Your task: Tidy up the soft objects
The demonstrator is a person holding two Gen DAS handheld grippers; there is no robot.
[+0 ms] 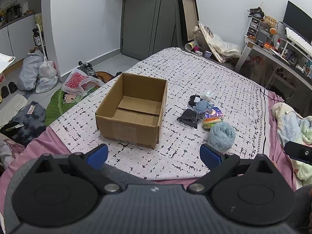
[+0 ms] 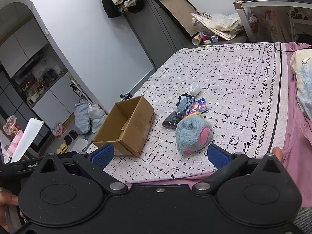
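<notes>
Bed (image 1: 195,74): lying under a patterned cover, cluttered floor beside it.
Box (image 1: 132,109): sitting open, empty.
Plush (image 2: 193,134): lying just ahead of the right gripper (image 2: 159,156).
Grippers: left gripper (image 1: 154,156) and right both gaping wide, holding nothing.

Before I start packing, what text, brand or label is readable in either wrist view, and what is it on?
"GenRob", cut off by the gripper body: white lettering on the black bar at the lower left of the right wrist view.
Red print on the plastic bag on the floor: too distorted to read.
Purple packet among the soft items: print too small to read.
White tag on the dark blue rug: blurred.
Cardboard box: no readable text.
</notes>
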